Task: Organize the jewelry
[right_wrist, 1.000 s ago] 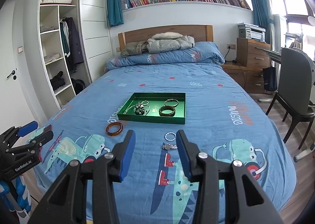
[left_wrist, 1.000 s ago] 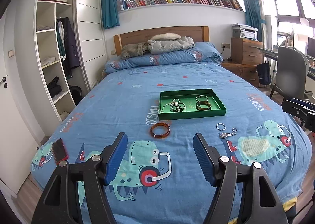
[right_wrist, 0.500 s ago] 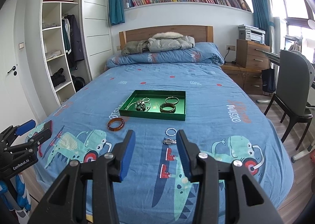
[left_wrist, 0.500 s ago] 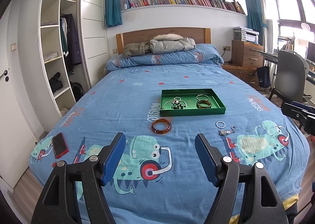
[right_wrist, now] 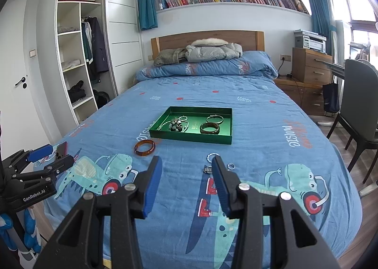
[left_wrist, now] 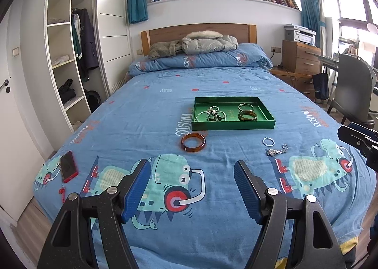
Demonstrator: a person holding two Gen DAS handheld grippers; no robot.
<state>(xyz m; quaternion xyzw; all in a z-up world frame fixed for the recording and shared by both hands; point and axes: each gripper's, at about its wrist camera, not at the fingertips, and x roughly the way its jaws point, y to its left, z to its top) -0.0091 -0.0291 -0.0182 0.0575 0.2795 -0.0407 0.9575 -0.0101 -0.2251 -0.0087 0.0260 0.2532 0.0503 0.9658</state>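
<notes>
A green tray (left_wrist: 232,125) (right_wrist: 189,138) lies mid-bed and holds a bead bracelet (left_wrist: 213,115), a silver bangle (right_wrist: 215,119) and a dark bangle (left_wrist: 247,115). In front of it on the blue cover lie an amber bangle (left_wrist: 193,142) (right_wrist: 144,147), a silver ring (left_wrist: 268,141) (right_wrist: 212,156), a smaller ring (right_wrist: 231,166) and a silver watch (left_wrist: 276,150). My left gripper (left_wrist: 191,167) hangs open short of the amber bangle, with nothing between its fingers. My right gripper (right_wrist: 186,162) is open and empty, and its right finger partly hides the watch.
A red phone (left_wrist: 68,166) lies near the bed's left front corner. Folded bedding and jackets (left_wrist: 205,43) sit at the headboard. A wardrobe (left_wrist: 70,56) stands left, and a drawer chest (left_wrist: 301,58) and a chair (right_wrist: 359,113) stand right.
Both views have shifted only slightly. The jewelry lies where it was and both grippers stay open.
</notes>
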